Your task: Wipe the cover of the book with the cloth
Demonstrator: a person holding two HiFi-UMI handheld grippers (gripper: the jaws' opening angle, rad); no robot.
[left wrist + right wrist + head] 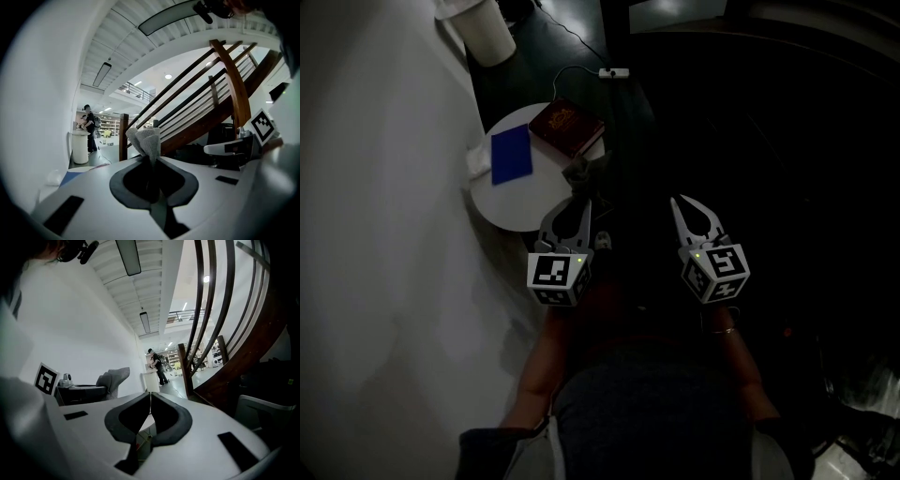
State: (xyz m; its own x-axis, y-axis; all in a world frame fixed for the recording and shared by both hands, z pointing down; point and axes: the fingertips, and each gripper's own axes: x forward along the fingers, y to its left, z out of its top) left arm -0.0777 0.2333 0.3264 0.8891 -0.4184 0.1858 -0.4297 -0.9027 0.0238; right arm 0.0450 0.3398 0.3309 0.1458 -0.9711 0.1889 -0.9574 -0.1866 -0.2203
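Note:
A dark red book [566, 127] lies on the small round white table [517, 208], at its far right side. My left gripper [581, 194] hovers over the table's near right edge, shut on a grey cloth [585, 171] that sticks up past its tips; in the left gripper view the cloth [145, 139] stands bunched above the shut jaws. My right gripper [676, 201] hangs beside it to the right, off the table, shut with nothing in it [150, 394]. The grey cloth [114, 378] and the left gripper show at left in the right gripper view.
A blue booklet [511, 155] lies on the table's left part. A white bin [485, 30] stands on the floor at the back, with a cable and white plug [614, 72] near it. A wooden staircase [225, 89] rises to the right. A person [88, 126] stands far off.

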